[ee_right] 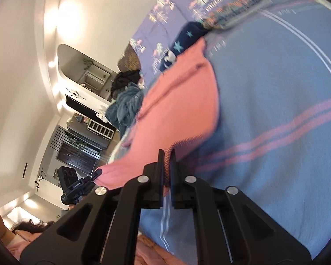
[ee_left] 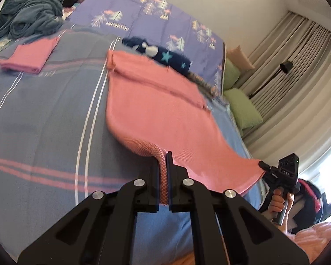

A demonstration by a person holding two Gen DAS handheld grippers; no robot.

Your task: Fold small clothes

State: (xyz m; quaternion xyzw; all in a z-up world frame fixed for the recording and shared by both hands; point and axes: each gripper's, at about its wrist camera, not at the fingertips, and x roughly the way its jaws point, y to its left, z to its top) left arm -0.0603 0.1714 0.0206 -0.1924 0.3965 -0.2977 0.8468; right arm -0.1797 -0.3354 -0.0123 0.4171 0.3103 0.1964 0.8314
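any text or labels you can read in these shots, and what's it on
"DAS" or close, only partly legible: white print on the right gripper.
White label on the left gripper: too blurred to read.
White marks on the striped bed cover: too blurred to read.
Pink cloth: no text.

No legible text (blurred marks) — none.

A home bedroom: striped bedspread (ee_left: 44, 114), pillows (ee_left: 242, 108), curtains (ee_left: 298, 66).

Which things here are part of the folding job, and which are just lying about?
In the job: pink cloth held at two corners by left gripper and right gripper; folded pink cloth.
Lying about: navy star garment, blue blanket, green pillows.
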